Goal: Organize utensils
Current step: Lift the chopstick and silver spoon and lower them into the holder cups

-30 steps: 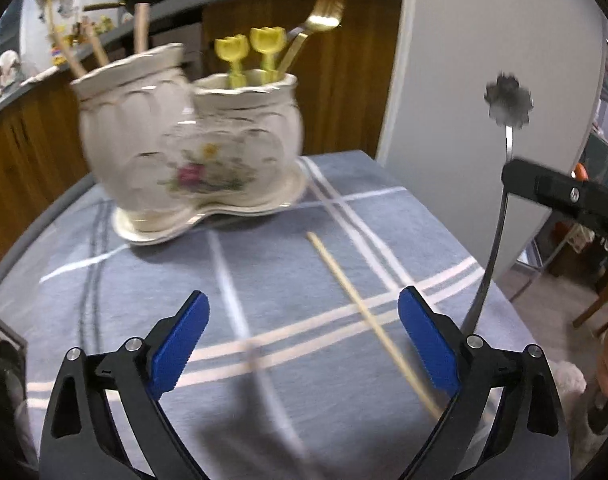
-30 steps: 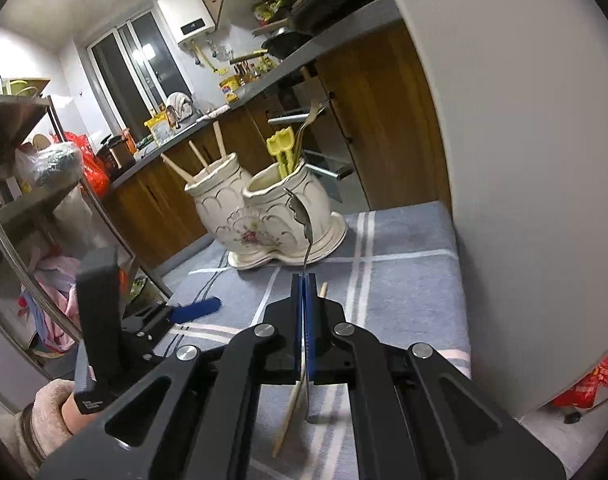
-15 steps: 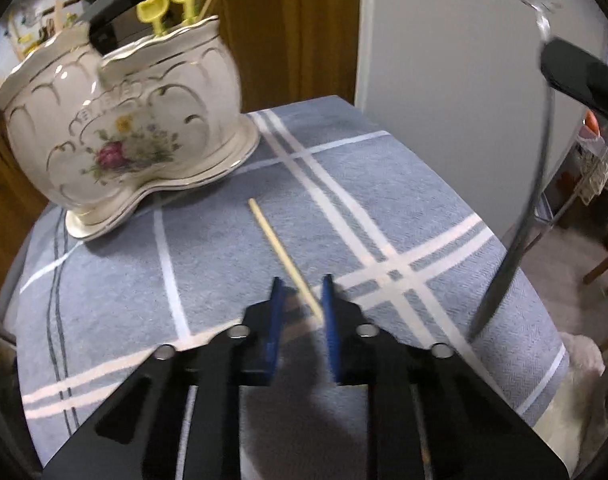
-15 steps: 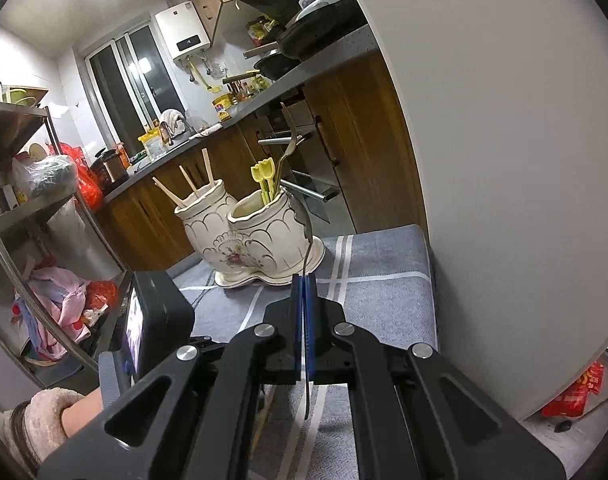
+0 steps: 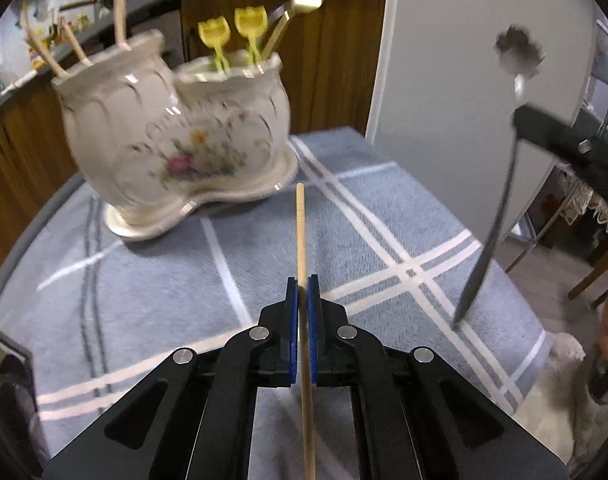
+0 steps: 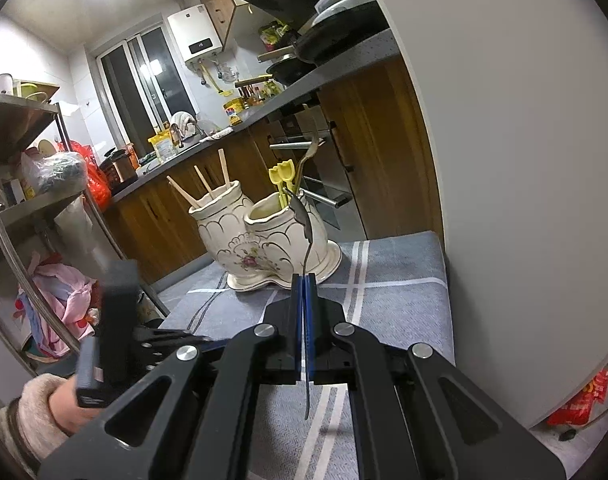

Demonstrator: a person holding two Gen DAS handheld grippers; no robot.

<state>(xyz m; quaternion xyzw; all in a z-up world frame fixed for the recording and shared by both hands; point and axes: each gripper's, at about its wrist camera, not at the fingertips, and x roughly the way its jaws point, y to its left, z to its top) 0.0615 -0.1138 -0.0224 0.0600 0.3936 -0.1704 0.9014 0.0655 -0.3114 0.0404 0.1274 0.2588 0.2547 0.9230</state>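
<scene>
Both utensils gripped, neither yet stowed.
Your left gripper [image 5: 300, 292] pinches the chopstick [image 5: 300, 232]; right gripper [image 6: 304, 292] clamps the spoon [image 6: 306, 236]; holder [image 5: 175, 140] awaits both.

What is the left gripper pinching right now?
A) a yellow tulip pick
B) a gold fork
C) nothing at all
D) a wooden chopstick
D: the left gripper has its blue pads closed on the wooden chopstick, which points toward the flowery holder. The fork and yellow picks are standing in the holder.
</scene>
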